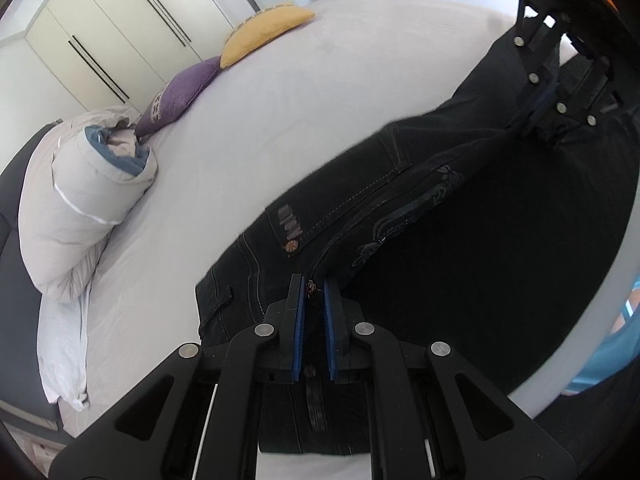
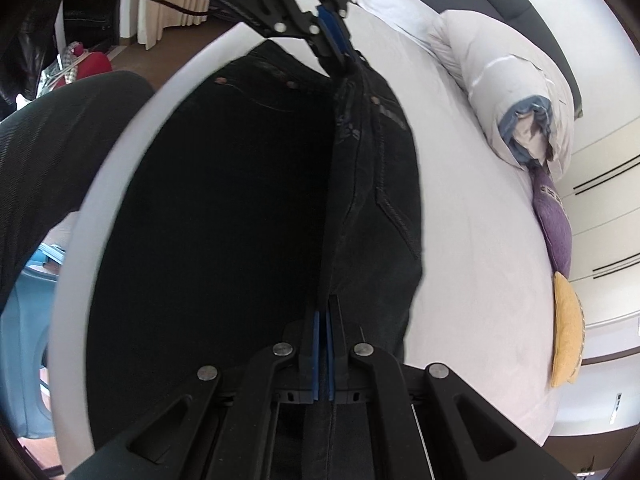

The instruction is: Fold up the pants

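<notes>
Black jeans with grey stitching and a copper button lie spread over the white bed, folded lengthwise along a raised edge. My left gripper is shut on the waistband by the button. My right gripper shows at the upper right of the left wrist view, shut on the same fabric edge farther along. In the right wrist view the jeans stretch taut between my right gripper, clamped on the dark edge, and my left gripper at the top.
A rolled grey duvet, a purple cushion and a yellow cushion lie along the far side of the bed. Cream wardrobe doors stand behind. A dark trouser leg and a blue object are off the bed's near edge.
</notes>
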### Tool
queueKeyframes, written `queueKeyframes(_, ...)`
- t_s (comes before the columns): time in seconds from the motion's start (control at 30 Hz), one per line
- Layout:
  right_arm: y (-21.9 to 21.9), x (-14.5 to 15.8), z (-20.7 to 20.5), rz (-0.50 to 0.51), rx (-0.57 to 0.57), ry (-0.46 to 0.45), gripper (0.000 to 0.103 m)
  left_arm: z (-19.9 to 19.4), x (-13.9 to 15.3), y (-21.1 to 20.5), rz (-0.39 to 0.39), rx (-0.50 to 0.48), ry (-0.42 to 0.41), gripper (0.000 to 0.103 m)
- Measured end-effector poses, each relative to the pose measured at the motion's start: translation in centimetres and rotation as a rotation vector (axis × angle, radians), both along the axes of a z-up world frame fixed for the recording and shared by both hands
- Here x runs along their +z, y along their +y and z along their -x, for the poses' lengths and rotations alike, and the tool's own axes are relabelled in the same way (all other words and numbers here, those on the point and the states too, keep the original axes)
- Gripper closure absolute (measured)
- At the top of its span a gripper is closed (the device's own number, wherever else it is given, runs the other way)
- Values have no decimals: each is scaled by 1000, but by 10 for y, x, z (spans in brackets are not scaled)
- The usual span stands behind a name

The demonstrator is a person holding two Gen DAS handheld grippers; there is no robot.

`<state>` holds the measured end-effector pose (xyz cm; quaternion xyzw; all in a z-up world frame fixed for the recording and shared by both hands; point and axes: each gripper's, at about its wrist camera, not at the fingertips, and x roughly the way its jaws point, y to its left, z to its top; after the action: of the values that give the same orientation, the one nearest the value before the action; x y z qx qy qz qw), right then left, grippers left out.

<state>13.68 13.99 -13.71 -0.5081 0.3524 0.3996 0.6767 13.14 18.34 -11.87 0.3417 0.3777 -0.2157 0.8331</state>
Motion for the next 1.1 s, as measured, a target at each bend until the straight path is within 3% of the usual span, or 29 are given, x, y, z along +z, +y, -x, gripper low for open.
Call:
queueKeyframes(0.4, 47, -28, 83, 26, 117, 38, 100, 58, -40, 26, -94, 38, 62, 95)
queueKeyframes(0.83, 51, -35, 101, 5, 86, 65, 100, 107, -71, 44, -128, 40, 96, 95)
queueKeyframes(0.97, 52, -40, 108, 19, 89, 69, 100, 128, -84, 46, -176, 15, 92, 95)
queueKeyframes(1.1, 52, -53, 103, 37, 58, 80, 100, 119, -88, 49, -180, 39, 92, 91)
